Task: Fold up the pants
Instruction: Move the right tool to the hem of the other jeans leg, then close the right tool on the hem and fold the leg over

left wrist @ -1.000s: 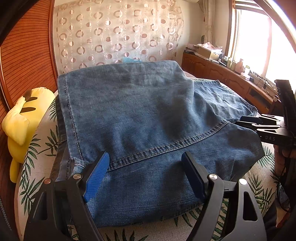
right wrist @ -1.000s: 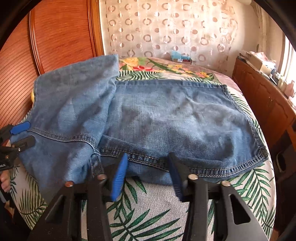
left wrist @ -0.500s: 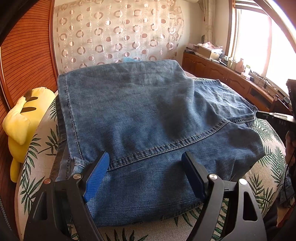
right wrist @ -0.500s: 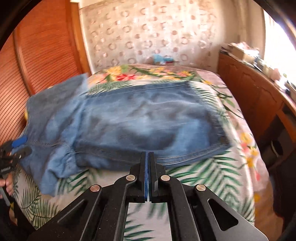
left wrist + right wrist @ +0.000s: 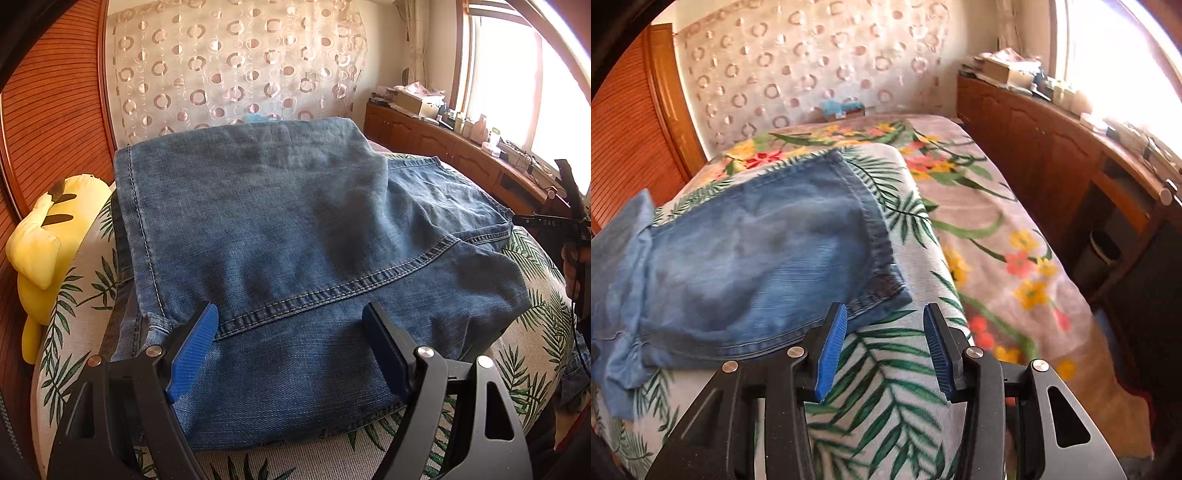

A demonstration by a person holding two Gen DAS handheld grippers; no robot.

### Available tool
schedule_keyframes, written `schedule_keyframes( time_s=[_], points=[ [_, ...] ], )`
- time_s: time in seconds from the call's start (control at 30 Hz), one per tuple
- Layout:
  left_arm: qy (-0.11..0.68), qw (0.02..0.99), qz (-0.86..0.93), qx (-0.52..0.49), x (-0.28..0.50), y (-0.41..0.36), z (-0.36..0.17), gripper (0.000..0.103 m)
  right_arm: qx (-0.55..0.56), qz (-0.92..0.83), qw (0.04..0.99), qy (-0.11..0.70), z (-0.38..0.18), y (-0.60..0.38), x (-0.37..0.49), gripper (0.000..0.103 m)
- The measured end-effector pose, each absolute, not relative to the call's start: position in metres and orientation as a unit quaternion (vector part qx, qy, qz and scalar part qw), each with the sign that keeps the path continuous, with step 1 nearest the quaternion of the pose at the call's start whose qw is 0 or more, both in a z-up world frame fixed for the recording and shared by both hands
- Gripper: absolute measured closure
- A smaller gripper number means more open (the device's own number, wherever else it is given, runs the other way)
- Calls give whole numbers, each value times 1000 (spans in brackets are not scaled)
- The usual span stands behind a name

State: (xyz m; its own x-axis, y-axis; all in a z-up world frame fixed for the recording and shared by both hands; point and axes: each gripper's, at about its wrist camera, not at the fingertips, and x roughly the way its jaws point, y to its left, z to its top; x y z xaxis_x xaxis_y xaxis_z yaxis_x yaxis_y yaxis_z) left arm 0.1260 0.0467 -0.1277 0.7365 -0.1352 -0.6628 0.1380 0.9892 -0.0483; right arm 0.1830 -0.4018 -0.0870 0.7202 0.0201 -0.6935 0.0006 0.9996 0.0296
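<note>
Blue jeans (image 5: 295, 240) lie folded on the bed, one part laid over the other. My left gripper (image 5: 291, 343) stands open and wide, its blue pads (image 5: 195, 350) resting on the near denim on either side of a stitched seam. In the right wrist view the jeans (image 5: 757, 258) lie to the left, with a hem corner close to the left pad. My right gripper (image 5: 882, 347) hovers over the leaf-print bedcover (image 5: 886, 387), its jaws opening with nothing between them. It also shows at the right edge of the left wrist view, held by a hand (image 5: 572, 266).
A yellow plush toy (image 5: 40, 251) sits at the bed's left side against a wooden panel (image 5: 48, 129). A floral blanket (image 5: 997, 240) covers the far and right bed. A wooden sideboard (image 5: 1052, 147) with clutter runs along the right wall under the window.
My right gripper let go of the jeans' edge, swung right over the bedcover, shut, then parted its jaws again. The left gripper and the denim under it stayed still.
</note>
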Motion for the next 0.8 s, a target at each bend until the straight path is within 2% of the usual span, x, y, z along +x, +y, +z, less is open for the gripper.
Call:
schedule_keyframes(
  time_s=[0.27,0.3,0.33,0.37,0.57,0.8],
  points=[
    [355,932,-73,2,126,46,-128,22,27,15,924,380,-89,-399,202,59],
    [355,932,-74,1,126,46,-128,22,32,16,925,379,-88,-400,201,64],
    [355,932,-74,2,126,46,-128,22,33,19,925,377,-88,-401,202,78],
    [355,932,-74,1,126,46,-128,22,33,28,926,376,-86,-401,201,86],
    [355,932,-75,0,126,45,-128,22,37,29,943,330,-67,-415,181,87],
    [354,932,-76,-2,126,45,-128,22,4,28,945,325,-60,-403,174,87]
  ],
)
